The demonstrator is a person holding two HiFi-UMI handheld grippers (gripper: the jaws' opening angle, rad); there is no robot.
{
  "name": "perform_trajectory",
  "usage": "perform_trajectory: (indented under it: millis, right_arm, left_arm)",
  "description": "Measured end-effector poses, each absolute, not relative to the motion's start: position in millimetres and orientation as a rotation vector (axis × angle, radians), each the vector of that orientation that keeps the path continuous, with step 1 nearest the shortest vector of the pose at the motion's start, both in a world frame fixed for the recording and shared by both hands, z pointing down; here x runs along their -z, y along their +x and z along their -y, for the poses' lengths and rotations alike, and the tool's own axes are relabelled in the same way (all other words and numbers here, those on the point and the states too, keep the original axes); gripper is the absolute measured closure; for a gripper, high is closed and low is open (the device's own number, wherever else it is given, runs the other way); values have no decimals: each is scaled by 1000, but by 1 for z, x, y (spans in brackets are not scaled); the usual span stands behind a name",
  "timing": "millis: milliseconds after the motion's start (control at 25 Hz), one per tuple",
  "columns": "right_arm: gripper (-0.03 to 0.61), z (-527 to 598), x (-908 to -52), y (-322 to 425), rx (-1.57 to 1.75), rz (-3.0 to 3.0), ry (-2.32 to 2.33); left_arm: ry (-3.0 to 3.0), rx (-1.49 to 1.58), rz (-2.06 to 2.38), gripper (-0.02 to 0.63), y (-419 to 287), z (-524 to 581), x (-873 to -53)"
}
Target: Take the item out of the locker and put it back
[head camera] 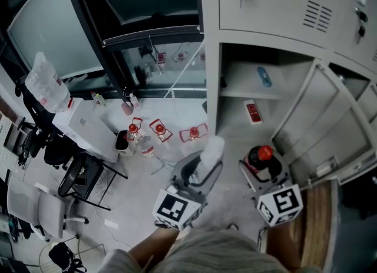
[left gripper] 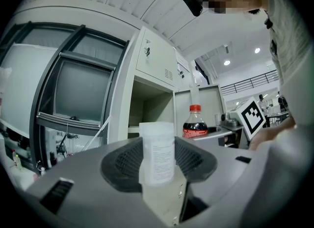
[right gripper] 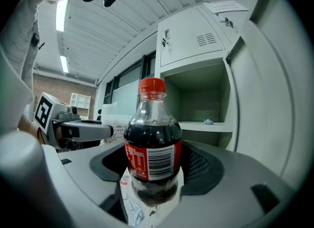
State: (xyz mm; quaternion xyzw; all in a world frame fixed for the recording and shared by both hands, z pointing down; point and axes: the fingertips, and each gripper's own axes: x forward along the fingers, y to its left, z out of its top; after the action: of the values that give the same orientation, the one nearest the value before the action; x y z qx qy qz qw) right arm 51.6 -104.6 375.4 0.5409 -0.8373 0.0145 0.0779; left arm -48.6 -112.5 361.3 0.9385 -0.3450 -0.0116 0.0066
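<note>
An open grey locker (head camera: 235, 89) stands ahead on the right. On its shelf lie a small blue item (head camera: 263, 76) and a red and white pack (head camera: 253, 112). My left gripper (head camera: 200, 169) is shut on a white plastic bottle (head camera: 211, 151), held upright in front of the locker's left edge. In the left gripper view that white bottle (left gripper: 157, 153) stands between the dark pads. My right gripper (head camera: 262, 170) is shut on a cola bottle (head camera: 259, 156) with a red cap, just outside the compartment. The cola bottle (right gripper: 153, 148) fills the right gripper view, with the open compartment (right gripper: 201, 99) behind it.
The locker door (head camera: 315, 119) hangs open at the right, with a wooden surface (head camera: 315, 219) below it. Several red-capped bottles (head camera: 159, 130) stand on the floor to the left. Chairs (head camera: 79, 177) and a white table (head camera: 88, 127) sit further left beneath a glass partition.
</note>
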Motion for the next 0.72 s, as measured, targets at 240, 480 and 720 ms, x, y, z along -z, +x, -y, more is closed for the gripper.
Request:
perform_trajectory:
  millis: [240, 480, 720]
  right_arm:
    - [268, 105, -378, 52, -37, 2497, 1615]
    - [268, 106, -378, 52, -45, 2506, 1604]
    - [268, 105, -378, 49, -48, 2514, 1595]
  left_arm:
    - [2934, 41, 1066, 416, -45, 111, -361]
    - [2943, 46, 1058, 416, -43, 112, -360]
    - [2939, 45, 1056, 416, -42, 111, -360]
